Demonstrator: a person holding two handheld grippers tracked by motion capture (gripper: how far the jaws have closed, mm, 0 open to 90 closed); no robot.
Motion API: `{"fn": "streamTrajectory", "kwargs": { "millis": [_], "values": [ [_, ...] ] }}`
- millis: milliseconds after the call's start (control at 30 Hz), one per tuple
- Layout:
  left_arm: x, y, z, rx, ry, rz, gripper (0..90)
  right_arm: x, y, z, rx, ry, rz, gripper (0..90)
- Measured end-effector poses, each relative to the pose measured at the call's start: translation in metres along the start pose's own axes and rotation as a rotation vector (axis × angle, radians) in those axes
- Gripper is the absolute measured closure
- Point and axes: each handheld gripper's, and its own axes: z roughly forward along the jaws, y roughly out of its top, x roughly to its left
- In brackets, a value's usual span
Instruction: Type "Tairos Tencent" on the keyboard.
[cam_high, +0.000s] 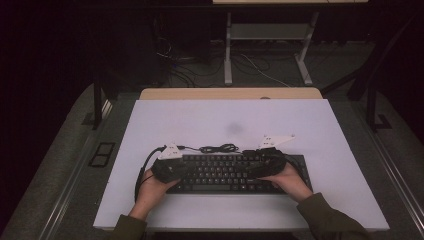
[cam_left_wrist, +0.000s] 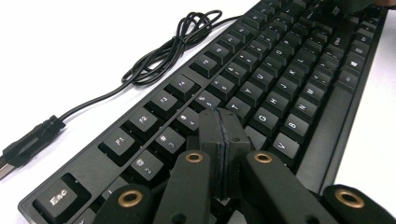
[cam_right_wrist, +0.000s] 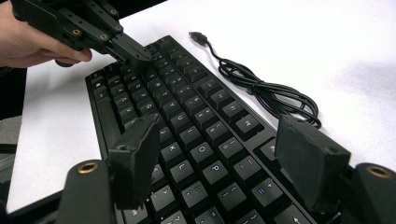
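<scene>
On the white counter (cam_high: 320, 130), the keyboard (cam_high: 225, 172) lies under both tools. The left tool (cam_left_wrist: 223, 140) is pressed together and touches the keys; the right tool (cam_right_wrist: 224, 163) stands apart above them. Typing seems just begun.

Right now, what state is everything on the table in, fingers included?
Keyboard: flat on the white table, keys up, unplugged.
Cable: loosely coiled behind the keyboard, its USB plug lying free on the table.
Left gripper: fingers shut together, nothing between them, tips down on the keys near the R and T row.
Right gripper: fingers open, hovering over the right-hand keys, holding nothing.
</scene>
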Motion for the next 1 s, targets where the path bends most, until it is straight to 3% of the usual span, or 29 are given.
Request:
{"fn": "streamTrajectory", "kwargs": {
  "millis": [500,567,867,1000],
  "values": [
    [0.0026,-0.0004,0.0079,0.018,0.007,0.004,89.0,0.0002,-0.0001,-0.0004,0.003,-0.001,-0.003,30.7],
    [0.0021,-0.0009,0.0087,0.048,0.017,0.035,89.0,0.0002,-0.0001,-0.0005,0.003,-0.002,-0.003,30.7],
    [0.0024,-0.0003,0.0064,0.009,0.008,-0.006,89.0,0.0003,0.0003,-0.001,-0.001,-0.002,-0.003,30.7],
    [0.0021,-0.0005,0.0065,0.008,0.002,-0.002,89.0,-0.0003,-0.0001,-0.0009,0.003,-0.002,0.0,30.7]
  ]
}}
